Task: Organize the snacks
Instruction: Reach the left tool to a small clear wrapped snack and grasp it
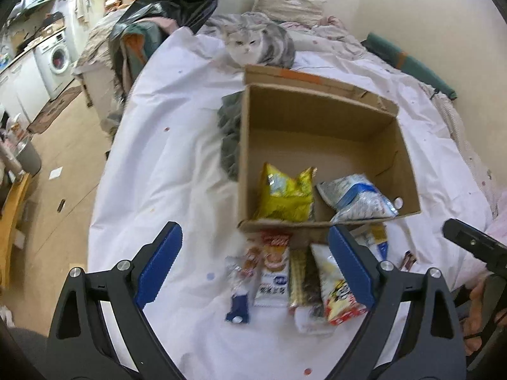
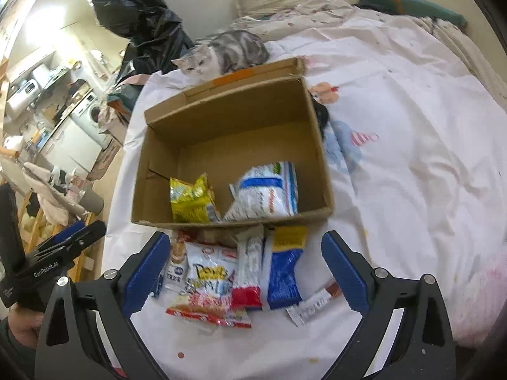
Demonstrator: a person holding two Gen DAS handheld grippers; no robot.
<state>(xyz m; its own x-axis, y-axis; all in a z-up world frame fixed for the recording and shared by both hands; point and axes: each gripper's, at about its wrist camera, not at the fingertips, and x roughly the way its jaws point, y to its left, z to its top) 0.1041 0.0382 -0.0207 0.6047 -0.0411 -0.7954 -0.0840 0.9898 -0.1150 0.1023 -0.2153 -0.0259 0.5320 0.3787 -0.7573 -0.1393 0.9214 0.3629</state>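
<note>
An open cardboard box (image 1: 320, 107) (image 2: 221, 110) sits on the white bedsheet. Inside lie a yellow snack bag (image 1: 285, 193) (image 2: 191, 199) and a white-and-blue bag (image 1: 358, 196) (image 2: 267, 190). Several loose snack packets (image 1: 304, 275) (image 2: 234, 272) lie on the sheet in front of the box. My left gripper (image 1: 255, 266) is open and empty, held above the loose packets. My right gripper (image 2: 245, 272) is open and empty, also above them. A blue-and-yellow packet (image 2: 285, 266) lies between the right fingers.
A grey-and-white cat (image 1: 259, 46) (image 2: 221, 52) sits just behind the box. A grey cloth (image 1: 229, 139) lies at the box's left side. A black plastic bag (image 1: 177, 6) stands at the bed's far left. Pillows (image 1: 288, 3) lie at the head. The floor and a washing machine (image 1: 57, 57) are left.
</note>
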